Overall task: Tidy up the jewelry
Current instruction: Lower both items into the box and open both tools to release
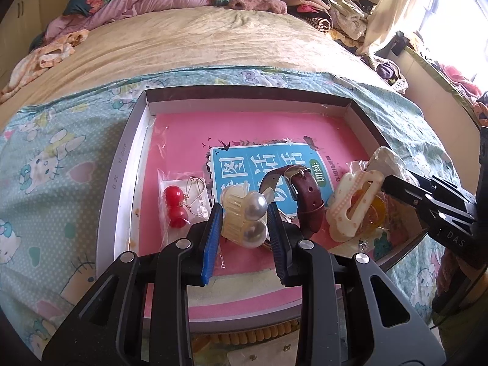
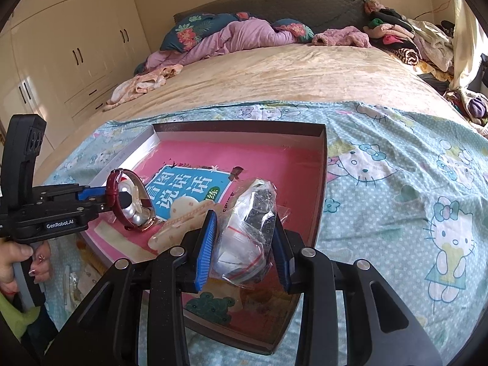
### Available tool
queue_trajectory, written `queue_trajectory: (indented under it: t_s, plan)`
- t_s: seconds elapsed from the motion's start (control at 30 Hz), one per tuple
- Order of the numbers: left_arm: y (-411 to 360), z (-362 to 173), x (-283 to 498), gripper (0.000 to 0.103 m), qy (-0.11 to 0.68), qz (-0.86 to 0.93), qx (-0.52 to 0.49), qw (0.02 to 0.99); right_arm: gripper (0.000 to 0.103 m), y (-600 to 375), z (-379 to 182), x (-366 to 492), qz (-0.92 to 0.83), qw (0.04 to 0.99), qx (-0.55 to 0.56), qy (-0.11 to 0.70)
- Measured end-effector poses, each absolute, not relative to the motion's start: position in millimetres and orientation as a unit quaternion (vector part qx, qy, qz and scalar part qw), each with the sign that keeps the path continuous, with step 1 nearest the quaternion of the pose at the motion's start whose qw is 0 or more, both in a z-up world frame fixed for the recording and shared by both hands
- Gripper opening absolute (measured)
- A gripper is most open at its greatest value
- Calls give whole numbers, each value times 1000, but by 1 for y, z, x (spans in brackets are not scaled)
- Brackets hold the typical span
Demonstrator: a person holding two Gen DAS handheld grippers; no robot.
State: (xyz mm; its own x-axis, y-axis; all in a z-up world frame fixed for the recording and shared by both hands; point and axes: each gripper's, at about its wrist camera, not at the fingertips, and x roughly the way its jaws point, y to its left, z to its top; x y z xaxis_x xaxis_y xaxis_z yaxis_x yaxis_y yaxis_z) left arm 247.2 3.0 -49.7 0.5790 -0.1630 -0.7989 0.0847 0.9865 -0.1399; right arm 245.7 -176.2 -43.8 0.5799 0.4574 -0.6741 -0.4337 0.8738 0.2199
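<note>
My left gripper [image 1: 244, 210] is shut on a cream hair claw with two pearls [image 1: 254, 213], low over the pink floor of a shallow grey box [image 1: 244, 94]. A maroon-strapped watch [image 1: 305, 195] stands on edge right behind the claw. Red bead earrings in a clear sleeve [image 1: 175, 207] lie to its left. A cream and orange hair clip [image 1: 353, 204] lies to its right. My right gripper [image 2: 244, 218] is shut on a crumpled clear plastic bag [image 2: 247, 238] over the box's near right part [image 2: 323, 183]. In the right wrist view the left gripper [image 2: 126, 201] and the watch [image 2: 116, 189] show at the left.
The box sits on a blue cartoon-cat bedsheet [image 2: 396, 198] on a bed. A pink book with a blue label [image 1: 268, 164] covers the box floor. Bedding and clothes [image 2: 244, 36] are piled at the headboard, with wardrobes [image 2: 61, 45] to the left. A person's hand [image 2: 18, 262] grips the left handle.
</note>
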Motion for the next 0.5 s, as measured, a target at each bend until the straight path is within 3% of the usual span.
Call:
queue_trajectory:
  t_s: [0.5]
  plan:
    - [5,-42,237,22,446,-70,-46,891,33,-182,-42,241,234,895,15,380]
